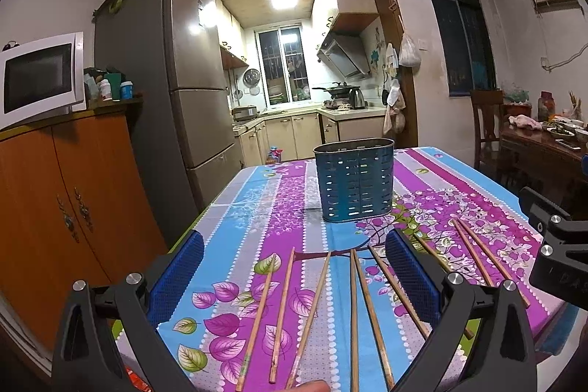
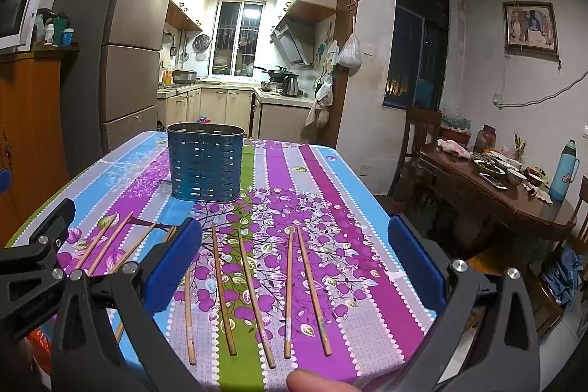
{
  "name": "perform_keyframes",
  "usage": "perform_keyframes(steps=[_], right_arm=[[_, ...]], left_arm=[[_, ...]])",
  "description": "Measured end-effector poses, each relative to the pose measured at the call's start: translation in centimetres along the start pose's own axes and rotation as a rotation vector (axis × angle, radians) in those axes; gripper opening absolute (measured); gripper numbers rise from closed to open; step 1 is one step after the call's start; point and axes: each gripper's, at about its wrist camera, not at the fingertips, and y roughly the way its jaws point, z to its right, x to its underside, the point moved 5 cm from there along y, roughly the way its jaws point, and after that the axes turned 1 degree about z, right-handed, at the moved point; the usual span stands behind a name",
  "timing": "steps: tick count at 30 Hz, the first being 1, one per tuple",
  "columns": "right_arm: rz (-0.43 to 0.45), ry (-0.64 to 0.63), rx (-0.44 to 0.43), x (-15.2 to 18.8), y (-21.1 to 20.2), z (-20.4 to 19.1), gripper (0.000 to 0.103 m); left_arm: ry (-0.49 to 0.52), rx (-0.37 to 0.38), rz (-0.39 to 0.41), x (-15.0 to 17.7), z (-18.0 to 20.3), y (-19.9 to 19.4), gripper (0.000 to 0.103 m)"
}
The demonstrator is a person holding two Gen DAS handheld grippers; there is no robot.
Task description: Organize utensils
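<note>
Several wooden chopsticks lie side by side on the flowered tablecloth, pointing away from me; the right wrist view shows more chopsticks. A dark blue slotted utensil holder stands upright behind them, also seen as the holder at the left of the right wrist view. My left gripper hovers open above the chopsticks, nothing between its blue pads. My right gripper is open too, over the right-hand chopsticks. The right gripper's body shows at the right edge of the left wrist view.
An orange wooden cabinet with a microwave stands left of the table, beside a tall fridge. A dark dining table with dishes and chairs stands to the right. A fingertip shows at the bottom edge.
</note>
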Motion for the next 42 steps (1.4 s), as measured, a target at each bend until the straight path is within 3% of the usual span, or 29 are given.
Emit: perform_keyframes(steps=[4, 7, 13, 15, 18, 22, 24, 28, 33, 35, 37, 40, 42], right_arm=[[0.003, 0.001, 0.003, 0.0, 0.0, 0.1, 0.098], [0.008, 0.006, 0.012, 0.0, -0.1, 0.6, 0.098], [0.041, 0.058, 0.016, 0.5, -0.2, 2.5, 0.098], [0.039, 0.065, 0.023, 1.0, -0.1, 3.2, 0.098], [0.001, 0.064, 0.034, 2.9, 0.6, 4.6, 0.098], [-0.08, 0.057, 0.02, 5.4, 1.5, 6.2, 0.098], [-0.101, 0.052, 0.012, 6.5, 1.6, 6.9, 0.098], [-0.184, 0.042, -0.004, 9.4, 1.9, 7.7, 0.098], [-0.215, 0.046, -0.057, 11.6, 1.0, 7.2, 0.098], [-0.205, 0.043, -0.08, 12.0, 0.5, 6.8, 0.098], [-0.218, 0.042, -0.113, 12.4, 0.3, 6.3, 0.098], [-0.234, 0.03, -0.157, 12.7, 0.3, 5.2, 0.097], [-0.233, 0.003, -0.174, 12.8, 0.2, 4.5, 0.084]], left_arm=[[0.001, 0.007, 0.007, 0.0, -0.3, -0.1, 0.099], [-0.043, 0.018, 0.007, -0.2, -2.5, -0.2, 0.099], [-0.258, 0.051, -0.09, 1.2, -10.9, 0.4, 0.099], [-0.339, 0.078, -0.09, 2.3, -13.7, 0.0, 0.099], [-0.36, 0.05, -0.064, 4.6, -16.4, -0.7, 0.099], [-0.361, 0.12, -0.193, 8.5, -16.9, -0.2, 0.097], [-0.329, 0.1, -0.192, 9.7, -16.6, -0.9, 0.097], [-0.11, 0.063, -0.157, 10.8, -13.0, -2.2, 0.097], [0.12, 0.103, -0.162, 12.8, -7.9, -1.5, 0.094], [0.12, 0.122, -0.189, 13.5, -7.6, -0.5, 0.083], [0.104, 0.129, -0.216, 14.2, -7.8, 0.5, 0.065], [0.064, 0.163, -0.243, 14.9, -8.1, 1.5, 0.052], [0.073, 0.177, -0.237, 15.2, -7.9, 1.7, 0.048]])
